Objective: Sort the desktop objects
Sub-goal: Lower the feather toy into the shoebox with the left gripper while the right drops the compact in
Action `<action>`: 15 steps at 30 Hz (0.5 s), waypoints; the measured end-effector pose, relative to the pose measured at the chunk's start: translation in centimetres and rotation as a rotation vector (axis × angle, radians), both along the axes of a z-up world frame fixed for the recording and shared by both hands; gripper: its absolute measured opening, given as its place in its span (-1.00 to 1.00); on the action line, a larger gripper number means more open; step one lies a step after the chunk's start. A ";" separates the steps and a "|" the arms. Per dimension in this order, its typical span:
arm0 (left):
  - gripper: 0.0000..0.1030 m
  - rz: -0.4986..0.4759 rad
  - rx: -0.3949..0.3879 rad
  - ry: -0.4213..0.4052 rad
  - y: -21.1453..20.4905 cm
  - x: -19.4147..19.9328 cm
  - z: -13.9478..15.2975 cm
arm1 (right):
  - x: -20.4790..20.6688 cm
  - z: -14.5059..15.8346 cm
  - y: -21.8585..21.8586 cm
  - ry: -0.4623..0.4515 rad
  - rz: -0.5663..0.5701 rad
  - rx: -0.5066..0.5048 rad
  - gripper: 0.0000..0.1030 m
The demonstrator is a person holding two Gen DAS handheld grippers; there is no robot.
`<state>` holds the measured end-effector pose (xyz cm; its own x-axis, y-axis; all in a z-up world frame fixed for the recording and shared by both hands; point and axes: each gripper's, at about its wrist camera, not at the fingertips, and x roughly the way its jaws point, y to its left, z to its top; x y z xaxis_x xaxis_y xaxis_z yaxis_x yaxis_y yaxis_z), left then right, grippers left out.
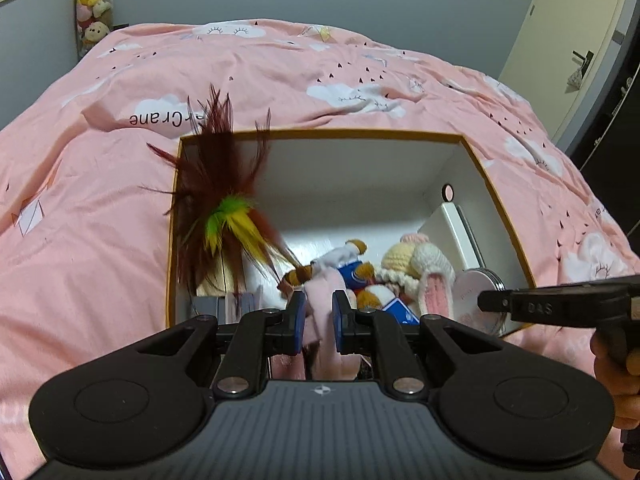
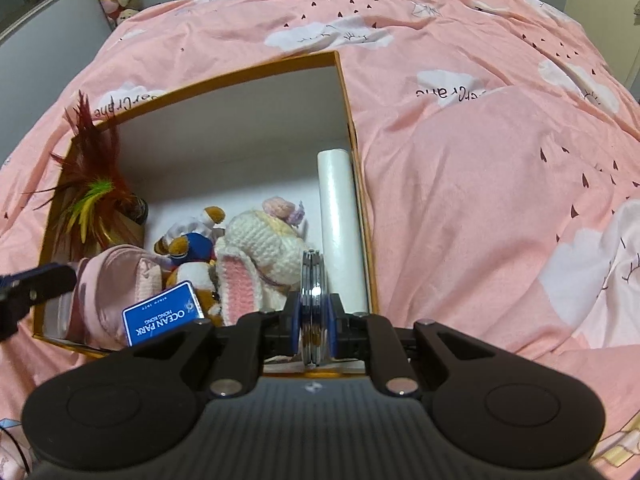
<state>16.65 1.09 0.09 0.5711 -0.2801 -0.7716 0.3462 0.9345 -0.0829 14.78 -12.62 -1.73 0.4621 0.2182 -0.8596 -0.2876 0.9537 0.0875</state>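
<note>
- We see the box [image 2: 347,92], orange-rimmed and white inside, lying open on the pink bed [image 2: 480,160].
- The right gripper [image 2: 315,322] clamps a round tin [image 2: 314,280] on edge over the box's near right corner, just beside a white roll [image 2: 338,216].
- The left gripper [image 1: 319,320] stands narrow with pink cloth [image 1: 320,300] between its pads; we cannot tell if it grips.
- Inside lie 1 feather toy [image 1: 224,184], 1 plush [image 1: 348,264], 1 crochet doll [image 2: 260,244] and 1 blue card [image 2: 164,314].
</note>
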 end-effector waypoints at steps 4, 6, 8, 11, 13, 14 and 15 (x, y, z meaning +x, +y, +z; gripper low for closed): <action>-0.71 -0.014 -0.006 0.012 -0.4 -0.6 -0.5 | 0.2 -0.8 0.4 0.009 -0.003 -0.019 -0.73; -0.71 -0.018 -0.010 0.019 -0.5 -0.9 -0.7 | 0.2 -0.9 0.6 0.006 0.001 -0.030 -0.73; -0.69 -0.022 0.003 0.011 -0.7 -1.1 -0.8 | 0.2 -0.9 0.8 0.008 0.006 -0.038 -0.73; -0.69 -0.030 0.013 0.001 -0.8 -1.5 -0.8 | 0.2 -1.0 0.9 0.012 0.012 -0.046 -0.72; -0.69 -0.032 0.004 0.004 -0.7 -1.6 -0.7 | 0.2 -0.9 0.8 0.016 0.011 -0.037 -0.72; -0.69 -0.031 0.001 0.004 -0.6 -1.7 -0.6 | 0.2 -0.9 0.8 0.017 0.010 -0.034 -0.72; -0.69 -0.030 0.002 0.003 -0.6 -1.7 -0.6 | 0.1 -0.8 0.7 0.019 0.008 -0.031 -0.72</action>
